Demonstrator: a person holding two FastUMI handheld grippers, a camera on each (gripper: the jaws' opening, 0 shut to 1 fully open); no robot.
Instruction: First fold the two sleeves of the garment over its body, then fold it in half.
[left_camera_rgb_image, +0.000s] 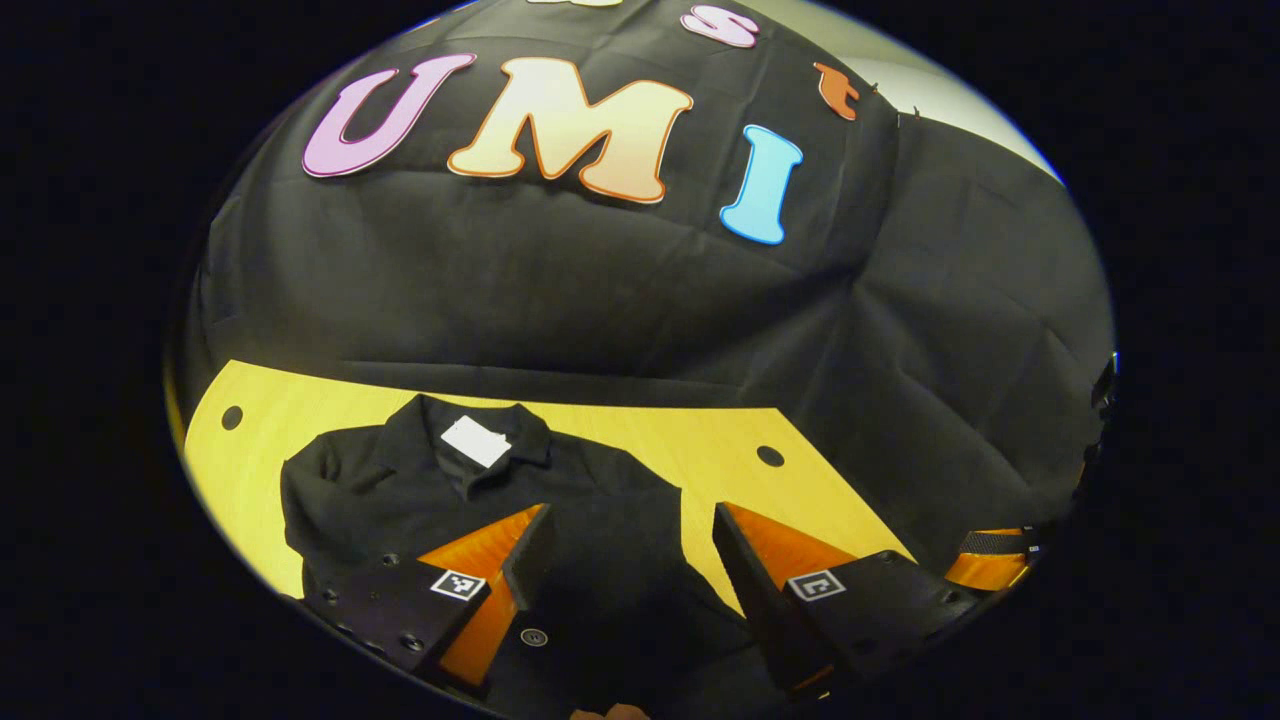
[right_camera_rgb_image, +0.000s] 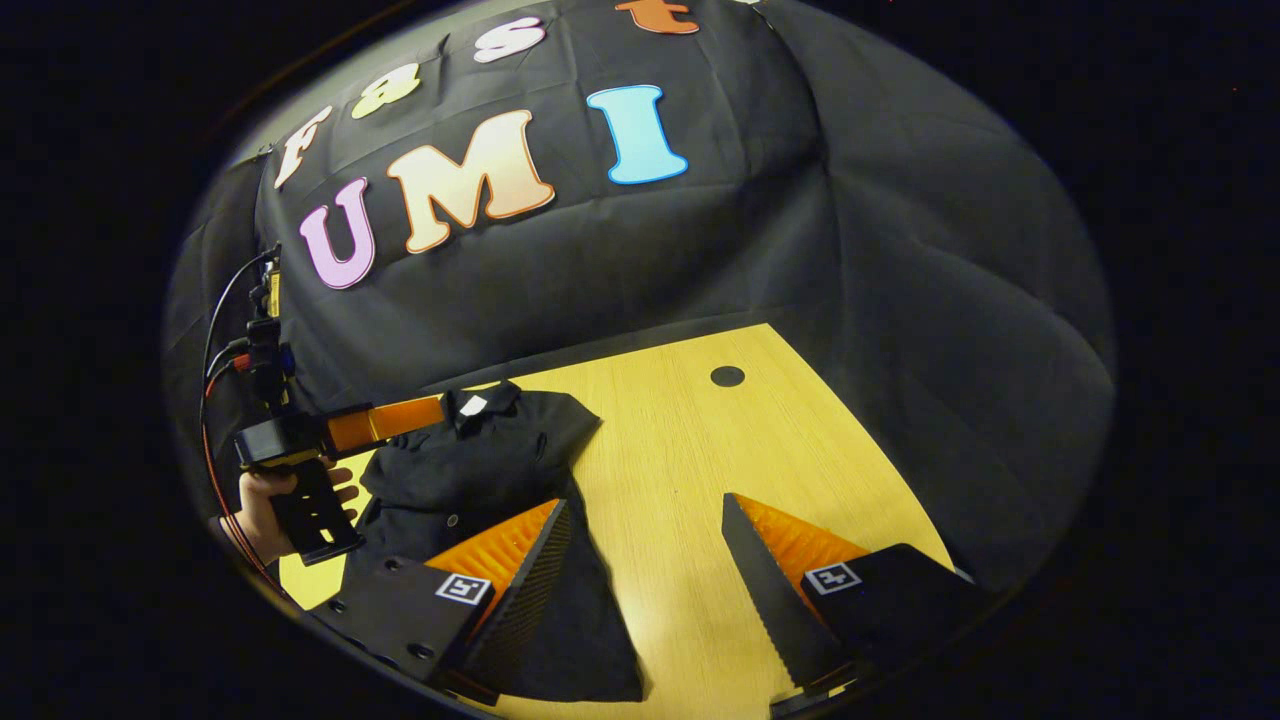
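A black garment (left_camera_rgb_image: 600, 500) lies flat on the yellow wooden table (left_camera_rgb_image: 700, 440), its collar and white label (left_camera_rgb_image: 475, 441) at the far end. My left gripper (left_camera_rgb_image: 630, 520) hovers open above the garment's body, with nothing between its fingers. In the right gripper view the garment (right_camera_rgb_image: 480, 470) sits at the table's left, and a dark flap of it runs down toward the near edge. My right gripper (right_camera_rgb_image: 645, 508) is open and empty; its left finger (right_camera_rgb_image: 520, 570) is over that flap and its right finger over bare wood. A hand (right_camera_rgb_image: 262, 510) holds the left gripper (right_camera_rgb_image: 440, 408) near the collar.
The black cloth wall rises right behind the table. The tabletop has round holes (right_camera_rgb_image: 727, 376) (left_camera_rgb_image: 770, 456) (left_camera_rgb_image: 232, 417). Bare wood (right_camera_rgb_image: 680, 480) stretches right of the garment. The right gripper's orange edge (left_camera_rgb_image: 990, 562) shows at the far right of the left gripper view.
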